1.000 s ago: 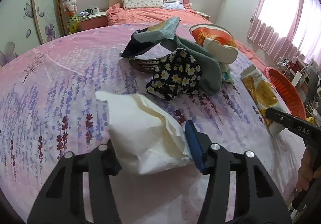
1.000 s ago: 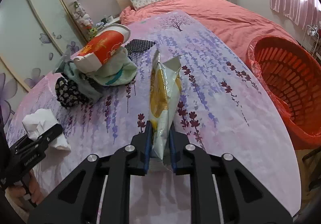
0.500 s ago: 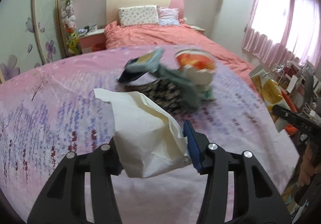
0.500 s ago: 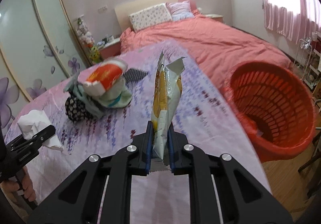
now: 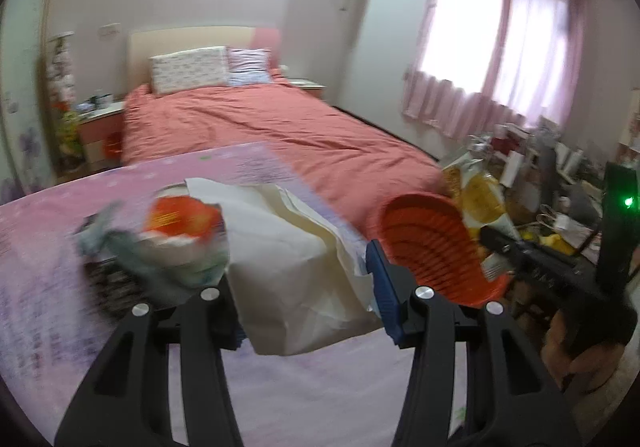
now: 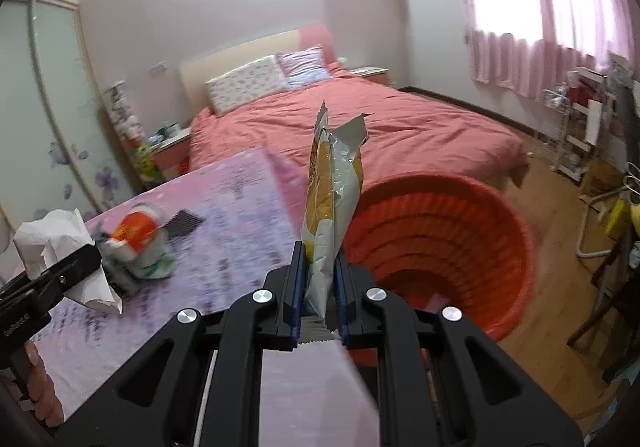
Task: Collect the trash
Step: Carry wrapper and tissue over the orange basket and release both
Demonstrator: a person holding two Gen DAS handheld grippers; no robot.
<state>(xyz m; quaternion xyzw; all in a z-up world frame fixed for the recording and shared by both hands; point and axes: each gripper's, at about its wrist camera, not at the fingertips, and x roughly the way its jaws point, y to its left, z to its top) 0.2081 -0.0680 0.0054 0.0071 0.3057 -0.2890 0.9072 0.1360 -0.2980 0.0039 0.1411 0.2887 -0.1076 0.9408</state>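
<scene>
My left gripper (image 5: 304, 287) is shut on a crumpled white paper bag (image 5: 296, 279), held above the purple flowered table (image 5: 52, 327); it also shows in the right wrist view (image 6: 60, 243). My right gripper (image 6: 320, 279) is shut on a yellow and silver snack bag (image 6: 332, 191), held upright at the table's right edge, next to the red slatted basket (image 6: 440, 235) on the floor. The basket (image 5: 432, 243) and the snack bag (image 5: 476, 199) also show in the left wrist view.
An orange cup (image 6: 136, 231) lies on a heap of cloth (image 6: 152, 263) on the table, with a black mesh item (image 6: 184, 221) behind. A bed with a coral cover (image 6: 360, 127) stands beyond. Cluttered shelves (image 6: 592, 127) line the right wall.
Both grippers have lifted off the table and swung right toward the red basket, each still holding its item. The cloth heap has slid left in both views.
</scene>
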